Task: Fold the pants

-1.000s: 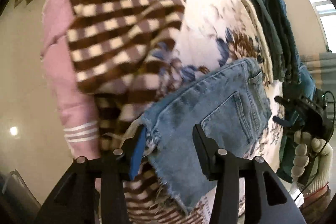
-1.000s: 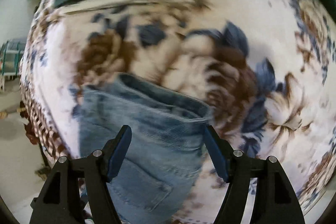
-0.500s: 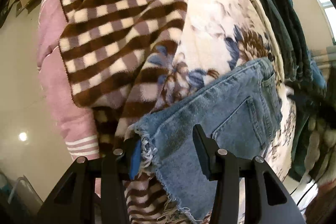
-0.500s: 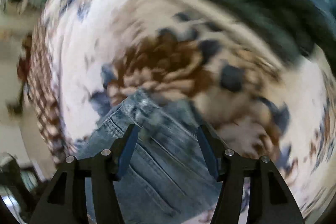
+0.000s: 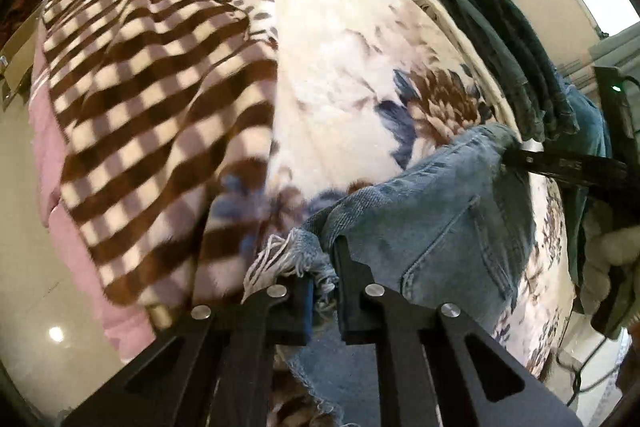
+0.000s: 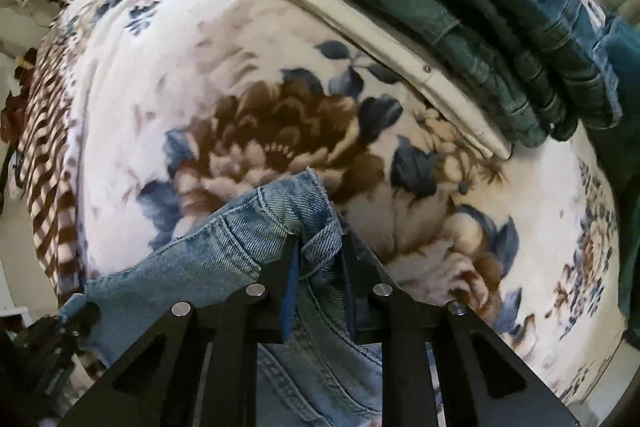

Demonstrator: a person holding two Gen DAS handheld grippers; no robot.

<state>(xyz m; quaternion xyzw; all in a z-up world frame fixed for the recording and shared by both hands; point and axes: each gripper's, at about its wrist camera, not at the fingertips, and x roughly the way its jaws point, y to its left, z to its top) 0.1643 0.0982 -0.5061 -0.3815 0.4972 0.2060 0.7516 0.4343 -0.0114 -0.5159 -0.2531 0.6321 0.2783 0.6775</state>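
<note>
Light blue denim shorts (image 5: 432, 223) with a frayed hem lie on a floral blanket (image 5: 340, 67). My left gripper (image 5: 326, 259) is shut on the frayed hem corner, which bunches between the fingers. My right gripper (image 6: 318, 255) is shut on the waistband corner of the shorts (image 6: 256, 227), lifting it off the blanket (image 6: 200, 47). The right gripper also shows in the left wrist view (image 5: 508, 153) at the far corner of the shorts. The left gripper's body shows dimly at the bottom left of the right wrist view.
A stack of folded dark green and blue pants (image 5: 512, 59) on a cream garment lies beside the shorts, also in the right wrist view (image 6: 480, 7). A brown checked blanket (image 5: 140, 99) covers the bed's left part. Pink bedding (image 5: 60, 187) hangs over the edge above a shiny floor.
Both grippers were open around the shorts' edges. They have closed on the fabric, left on the frayed hem, right on the waistband, and the corners have lifted.
</note>
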